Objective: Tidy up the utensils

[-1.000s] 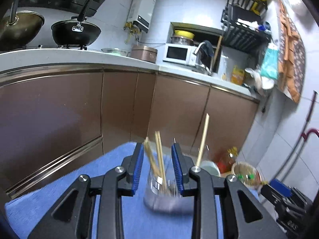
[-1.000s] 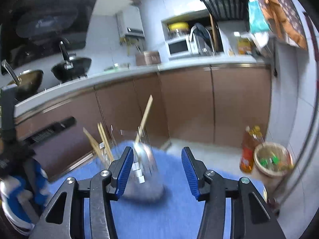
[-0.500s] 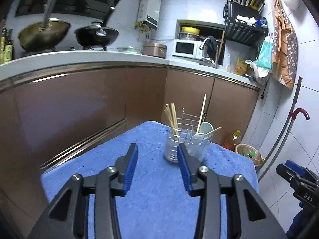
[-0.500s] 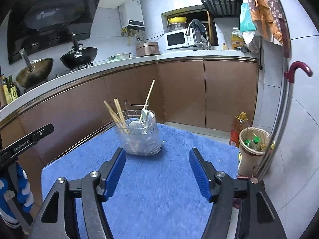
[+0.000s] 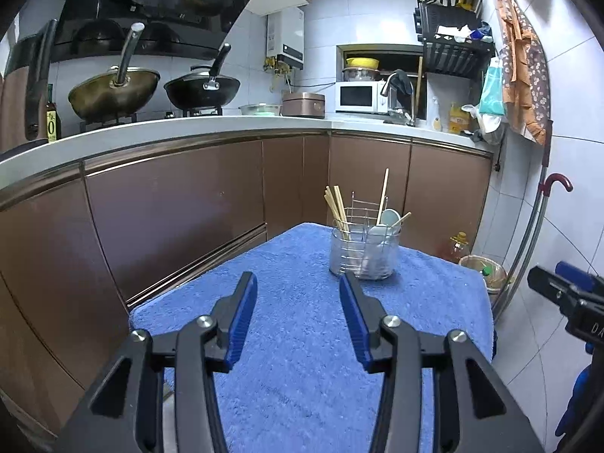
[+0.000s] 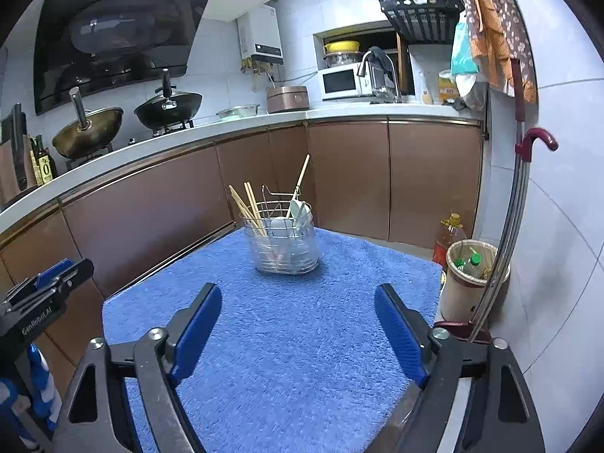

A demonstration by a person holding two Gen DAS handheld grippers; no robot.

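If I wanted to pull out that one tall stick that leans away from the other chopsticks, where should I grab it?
Grab the lone chopstick by its bare top, high above the wire utensil holder, coming from above and the front. That end stands free and tilts right, away from the chopstick bunch; lower down, spoons and wires probably crowd it.

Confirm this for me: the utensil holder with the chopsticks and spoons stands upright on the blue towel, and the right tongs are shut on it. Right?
Not quite. The utensil holder stands upright on the blue towel with chopsticks and spoons in it, but the right tongs are open and well short of it, with nothing between them, as the right wrist view shows.
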